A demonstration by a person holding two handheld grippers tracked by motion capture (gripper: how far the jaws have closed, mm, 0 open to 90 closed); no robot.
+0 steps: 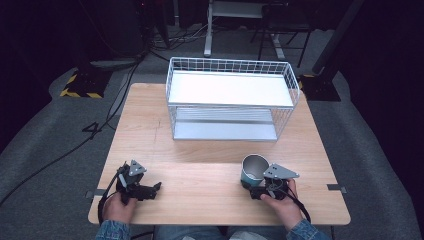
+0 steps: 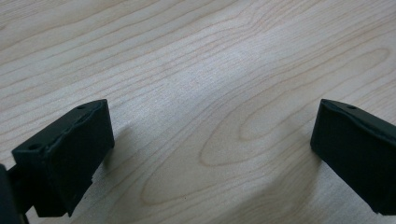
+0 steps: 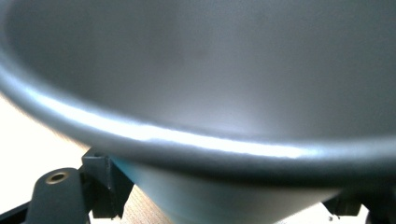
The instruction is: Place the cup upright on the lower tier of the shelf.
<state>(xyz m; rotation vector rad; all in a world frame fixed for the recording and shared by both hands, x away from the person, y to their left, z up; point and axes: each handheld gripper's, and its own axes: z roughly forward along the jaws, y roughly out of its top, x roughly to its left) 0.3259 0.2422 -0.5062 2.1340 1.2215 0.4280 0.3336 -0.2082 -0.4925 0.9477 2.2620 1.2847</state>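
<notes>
near edge of the table (image 1: 210, 200): two hands in denim sleeves, one gripper each.

left gripper (image 1: 150, 190) at the near left, held low over the bare wood, pointing right. in the left gripper view its jaws stand wide apart with only wood grain between them; spread, pinching nothing. left hand (image 1: 119, 206) just behind it at the table's edge. a dark cable loops off the gripper's near left side.

right gripper (image 1: 255, 190) at the near right, grey plate on top, right hand (image 1: 281, 204) wrapped round its back. it reaches left and far to the cup (image 1: 254, 170), which stands upright on the wood, mouth up, metal inside, teal outside. in the right gripper view the cup's rim and grey inner wall sit right against the camera, and the teal lower wall drops down between the two black jaws, one on either side of its base. jaws closed in on the cup's lower part, clamped on it. the cup's foot is hidden by the gripper, so whether it rests on the table i cannot tell.

middle of the table: bare wood, well clear of both grippers.

far half: white wire rack (image 1: 231, 97), two tiers, flat white shelf on top and a grey one below. well apart from the cup.

beyond the table: grey floor, cables (image 1: 107, 120), dark stands.
</notes>
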